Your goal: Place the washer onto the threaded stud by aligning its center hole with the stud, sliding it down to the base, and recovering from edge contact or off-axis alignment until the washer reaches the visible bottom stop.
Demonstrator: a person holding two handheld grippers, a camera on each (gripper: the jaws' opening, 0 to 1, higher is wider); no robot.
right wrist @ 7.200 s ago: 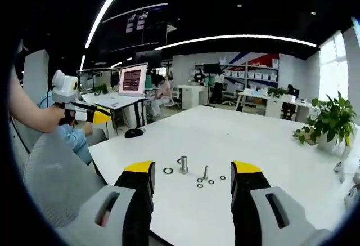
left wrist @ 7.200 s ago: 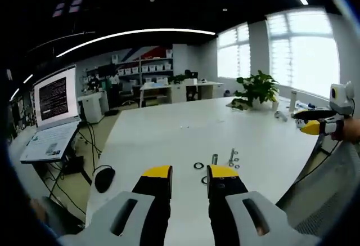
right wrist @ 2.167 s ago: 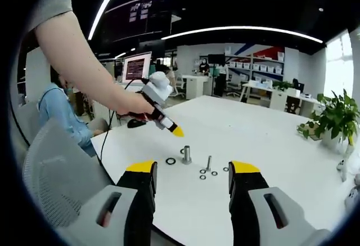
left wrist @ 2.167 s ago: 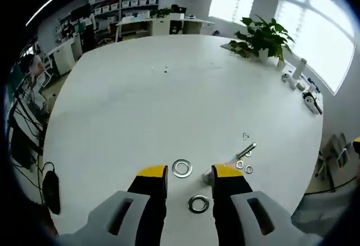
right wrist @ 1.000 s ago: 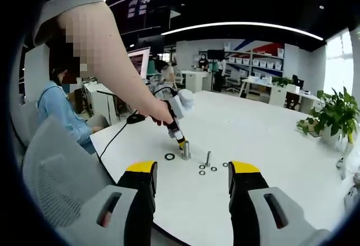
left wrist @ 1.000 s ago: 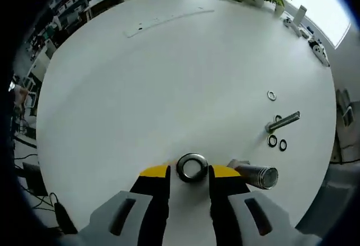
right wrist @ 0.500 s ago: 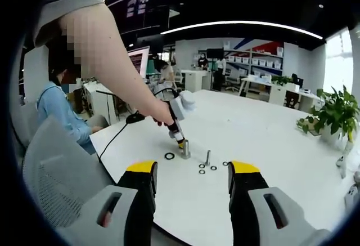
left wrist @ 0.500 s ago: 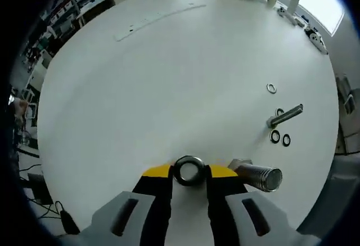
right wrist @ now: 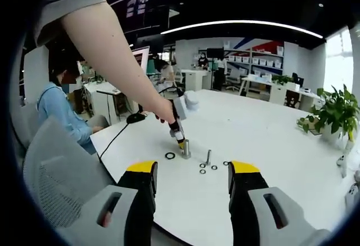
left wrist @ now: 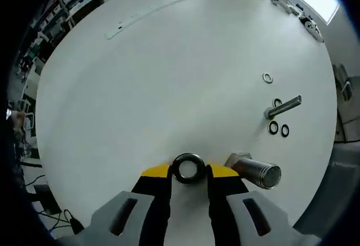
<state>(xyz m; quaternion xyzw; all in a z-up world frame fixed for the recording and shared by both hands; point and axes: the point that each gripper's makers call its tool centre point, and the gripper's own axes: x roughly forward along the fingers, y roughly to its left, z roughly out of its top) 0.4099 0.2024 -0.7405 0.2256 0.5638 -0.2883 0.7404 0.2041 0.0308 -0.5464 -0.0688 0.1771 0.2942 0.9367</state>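
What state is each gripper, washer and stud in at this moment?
left gripper: shut on large washer.
large washer: held between the jaws, not yet on the stud.
threaded stud: bare, beside the left gripper.
right gripper: open, empty.
small bolt: on the table.
small washers: loose on the table.

Open tabletop lies ahead; the threaded stud stands just right, a loose bolt and small washers beyond.
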